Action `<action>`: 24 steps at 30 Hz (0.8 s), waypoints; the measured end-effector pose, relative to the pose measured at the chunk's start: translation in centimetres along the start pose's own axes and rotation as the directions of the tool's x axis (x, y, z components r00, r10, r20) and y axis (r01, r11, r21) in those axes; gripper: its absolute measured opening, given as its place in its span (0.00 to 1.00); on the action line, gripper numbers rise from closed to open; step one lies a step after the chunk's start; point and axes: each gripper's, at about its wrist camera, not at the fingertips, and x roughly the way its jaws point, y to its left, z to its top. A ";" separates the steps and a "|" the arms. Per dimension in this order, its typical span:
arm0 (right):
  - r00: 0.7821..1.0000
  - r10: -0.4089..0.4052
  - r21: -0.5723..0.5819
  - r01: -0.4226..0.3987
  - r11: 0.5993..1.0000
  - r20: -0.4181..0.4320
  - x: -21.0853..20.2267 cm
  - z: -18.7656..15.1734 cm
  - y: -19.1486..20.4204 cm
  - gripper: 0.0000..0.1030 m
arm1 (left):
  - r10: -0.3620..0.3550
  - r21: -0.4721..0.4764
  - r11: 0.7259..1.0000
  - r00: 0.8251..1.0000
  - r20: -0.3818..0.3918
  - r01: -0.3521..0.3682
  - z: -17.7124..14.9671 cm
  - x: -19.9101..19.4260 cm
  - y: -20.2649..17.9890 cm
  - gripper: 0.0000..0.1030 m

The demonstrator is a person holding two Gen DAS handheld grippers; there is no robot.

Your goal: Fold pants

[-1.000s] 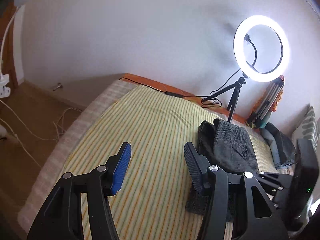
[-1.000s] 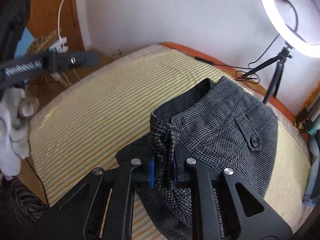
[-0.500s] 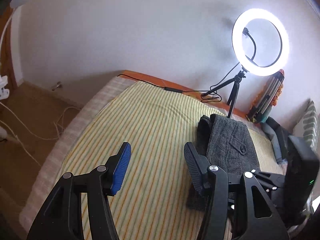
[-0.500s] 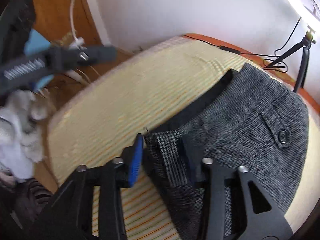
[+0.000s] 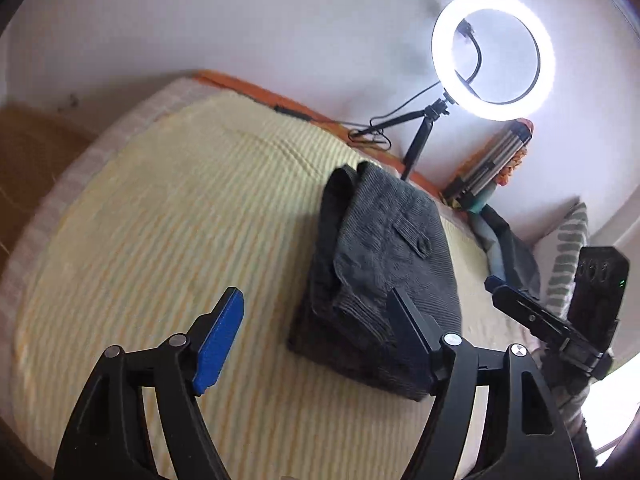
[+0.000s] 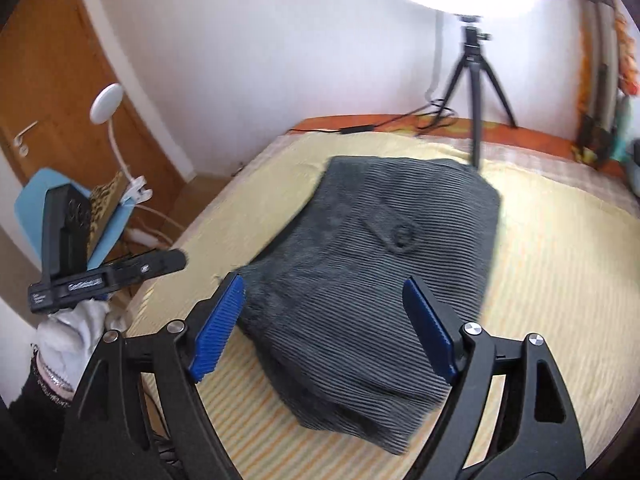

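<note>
The grey houndstooth pants (image 5: 380, 264) lie folded in a compact stack on the yellow striped bed cover (image 5: 168, 232), with a buttoned back pocket on top. In the right wrist view the pants (image 6: 380, 264) lie just in front of my right gripper (image 6: 324, 332), which is open and empty above their near edge. My left gripper (image 5: 316, 332) is open and empty, to the left of the stack. The right gripper also shows at the right edge of the left wrist view (image 5: 560, 320).
A lit ring light on a tripod (image 5: 494, 54) stands at the bed's far edge with its cable (image 5: 372, 132). Other clothes (image 5: 504, 240) and a pillow (image 5: 568, 256) lie at the right. A door (image 6: 52, 92), desk lamp (image 6: 106, 98) and blue chair (image 6: 80, 216) are left of the bed.
My right gripper opened and let go of the pants' waistband, which dropped onto the stack. The gripper pulled back. My left gripper stayed open and drifted slightly.
</note>
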 end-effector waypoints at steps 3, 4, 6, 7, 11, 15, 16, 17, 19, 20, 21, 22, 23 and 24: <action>1.000 -0.005 0.059 0.005 0.998 -0.004 -0.4 -0.2 -2.3 0.82 | -0.064 -0.080 0.995 0.997 -0.038 0.061 -0.4 0.6 0.4 0.72; 1.000 -0.008 0.074 0.008 0.997 -0.003 -0.5 -0.1 -2.8 0.82 | -0.089 -0.127 0.988 0.995 -0.047 0.083 -0.6 1.0 0.6 0.72; 1.000 -0.008 0.104 0.009 0.994 -0.004 -0.4 -0.2 -3.9 0.82 | -0.131 -0.198 0.973 0.989 -0.065 0.116 -0.9 1.4 1.2 0.72; 1.000 -0.002 0.123 0.003 0.992 -0.009 -0.3 -0.2 -4.5 0.82 | -0.153 -0.237 0.962 0.985 -0.074 0.132 -1.1 1.9 1.5 0.72; 0.999 0.028 0.188 -0.021 0.982 -0.033 0.3 -0.5 -6.5 0.82 | -0.189 -0.313 0.939 0.975 -0.117 0.145 -2.0 3.3 1.4 0.72; 0.996 0.063 0.269 -0.045 0.962 -0.060 1.2 -0.6 -8.5 0.82 | -0.176 -0.296 0.947 0.973 -0.151 0.125 -2.5 4.5 0.1 0.72; 0.995 0.073 0.285 -0.052 0.957 -0.061 1.5 -0.6 -8.9 0.82 | -0.176 -0.300 0.946 0.972 -0.157 0.123 -2.7 4.7 0.1 0.72; 0.995 0.083 0.302 -0.061 0.951 -0.062 1.7 -0.6 -9.4 0.82 | -0.171 -0.310 0.944 0.972 -0.164 0.113 -2.9 5.1 0.1 0.73; 0.992 0.108 0.336 -0.080 0.938 -0.067 2.4 -0.5 -10.2 0.82 | -0.161 -0.328 0.940 0.972 -0.172 0.097 -2.9 5.5 0.2 0.73; 0.991 0.116 0.355 -0.084 0.931 -0.070 2.7 -0.5 -10.7 0.82 | -0.160 -0.337 0.937 0.972 -0.172 0.094 -3.0 5.8 0.4 0.73; 0.990 0.120 0.369 -0.086 0.925 -0.072 3.1 -0.5 -11.0 0.82 | -0.154 -0.343 0.935 0.974 -0.169 0.088 -3.0 5.9 0.4 0.73; 0.989 0.126 0.384 -0.088 0.919 -0.076 3.4 -0.5 -11.3 0.82 | -0.135 -0.347 0.935 0.977 -0.163 0.072 -3.0 6.0 0.4 0.74; 0.988 0.134 0.398 -0.092 0.913 -0.078 3.8 -0.5 -11.7 0.82 | -0.121 -0.348 0.936 0.980 -0.159 0.059 -3.0 6.1 0.4 0.75; 0.986 0.144 0.413 -0.098 0.905 -0.080 4.2 -0.6 -12.0 0.82 | -0.112 -0.351 0.935 0.982 -0.154 0.052 -3.1 6.1 0.5 0.77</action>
